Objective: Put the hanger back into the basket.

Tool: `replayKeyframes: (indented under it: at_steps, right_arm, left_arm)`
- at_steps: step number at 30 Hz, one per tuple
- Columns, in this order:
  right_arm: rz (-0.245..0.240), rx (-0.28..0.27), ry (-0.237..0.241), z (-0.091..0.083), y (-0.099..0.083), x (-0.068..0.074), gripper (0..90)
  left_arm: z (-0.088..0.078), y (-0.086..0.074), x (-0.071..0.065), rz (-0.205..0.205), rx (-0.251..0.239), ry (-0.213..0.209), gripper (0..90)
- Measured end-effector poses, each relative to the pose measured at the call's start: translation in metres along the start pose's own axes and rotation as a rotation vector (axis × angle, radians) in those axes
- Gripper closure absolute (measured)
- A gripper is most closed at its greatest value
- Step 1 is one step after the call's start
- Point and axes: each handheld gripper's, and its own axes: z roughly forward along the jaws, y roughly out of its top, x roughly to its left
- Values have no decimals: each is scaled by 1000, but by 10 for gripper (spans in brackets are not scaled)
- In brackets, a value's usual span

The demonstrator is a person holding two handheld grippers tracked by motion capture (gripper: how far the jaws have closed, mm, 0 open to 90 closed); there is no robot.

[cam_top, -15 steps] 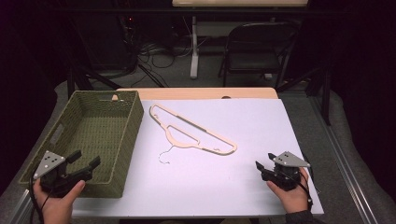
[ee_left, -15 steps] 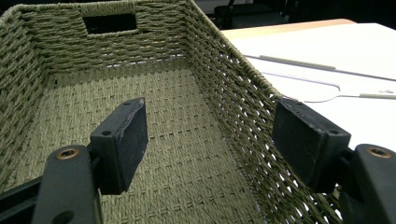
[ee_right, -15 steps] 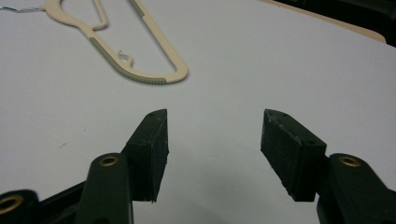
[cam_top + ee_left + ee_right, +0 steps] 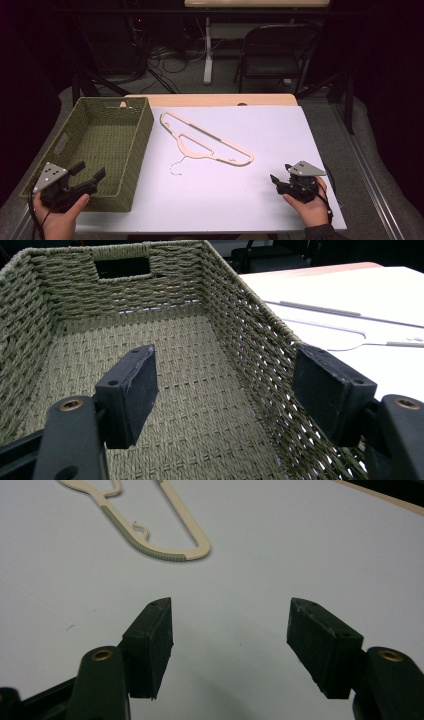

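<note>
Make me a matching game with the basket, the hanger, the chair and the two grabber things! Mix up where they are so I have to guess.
Things:
1. basket
2. hanger
3. chair
4. left gripper
5. right gripper

Places:
A. flat on the white table middle
B. on the floor behind the table
C. left side of the table, empty
D. open, over the table's near right part
E. open, at the basket's near end

Pairs: 1-C, 2-A, 3-B, 4-E, 5-D

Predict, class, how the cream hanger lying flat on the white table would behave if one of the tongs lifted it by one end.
The hanger looks thin and openwork, so probably light. Its moulded frame suggests it stays stiff rather than drooping. Lying flat on the table, it may slide before the jaws get under it.
</note>
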Motion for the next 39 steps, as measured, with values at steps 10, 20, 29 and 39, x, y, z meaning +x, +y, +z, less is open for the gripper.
replayKeyframes:
  at_steps: [10, 20, 29, 39]
  right_arm:
    - [-8, 19, 3, 1, 1, 0, 352]
    - [-41, 76, 5, 11, 17, -1, 357]
    - [-151, 147, 71, 27, 57, 9, 389]
    - [-158, 201, 123, 43, 91, 13, 430]
  left_arm:
    - [0, -1, 0, -2, 3, 5, 266]
    - [3, 0, -4, 12, 18, -13, 266]
    - [1, 1, -3, 8, 15, -11, 267]
    - [1, 1, -2, 2, 17, -13, 268]
